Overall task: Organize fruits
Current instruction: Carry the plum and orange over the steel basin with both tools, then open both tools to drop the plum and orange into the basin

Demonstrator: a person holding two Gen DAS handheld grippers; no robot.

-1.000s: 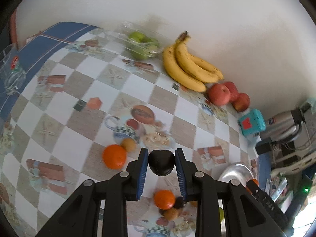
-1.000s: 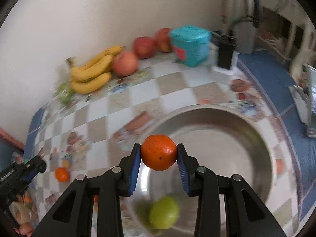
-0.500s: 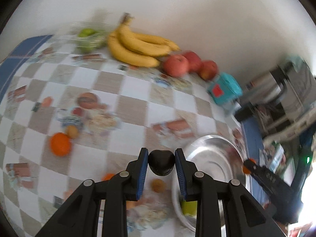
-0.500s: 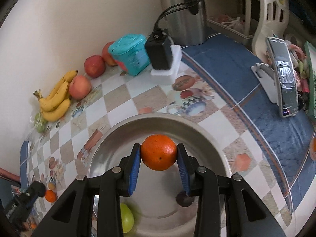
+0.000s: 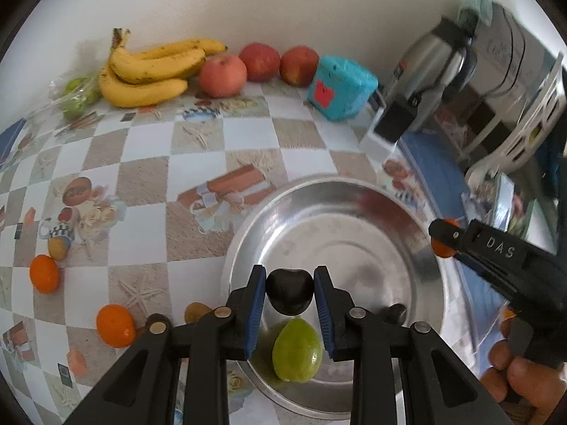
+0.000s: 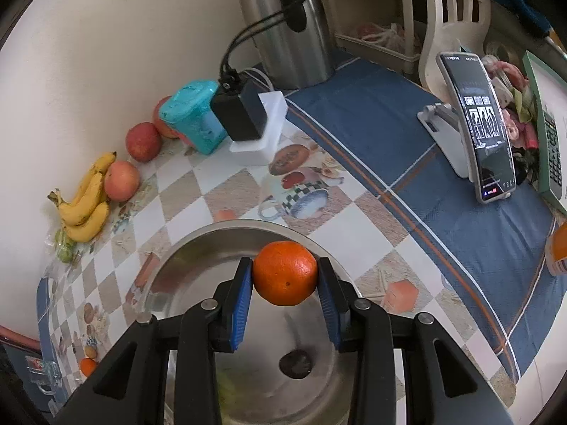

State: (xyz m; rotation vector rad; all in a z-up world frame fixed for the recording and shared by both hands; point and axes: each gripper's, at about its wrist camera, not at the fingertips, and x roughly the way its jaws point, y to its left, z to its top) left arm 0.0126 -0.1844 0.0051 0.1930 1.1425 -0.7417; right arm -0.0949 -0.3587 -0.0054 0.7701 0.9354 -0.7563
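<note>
My left gripper is shut on a dark plum and holds it above the near side of the steel bowl. A green fruit and another dark plum lie in the bowl. My right gripper is shut on an orange above the bowl; it also shows in the left wrist view at the bowl's right rim. Two oranges lie on the checked tablecloth left of the bowl.
Bananas, three apples and a bag of green fruit line the wall. A teal box, a charger block, a kettle and a phone on a stand stand to the right.
My left gripper has swung right with the plum, from over the tablecloth to over the bowl. My right gripper has turned right with the orange, staying over the bowl.
</note>
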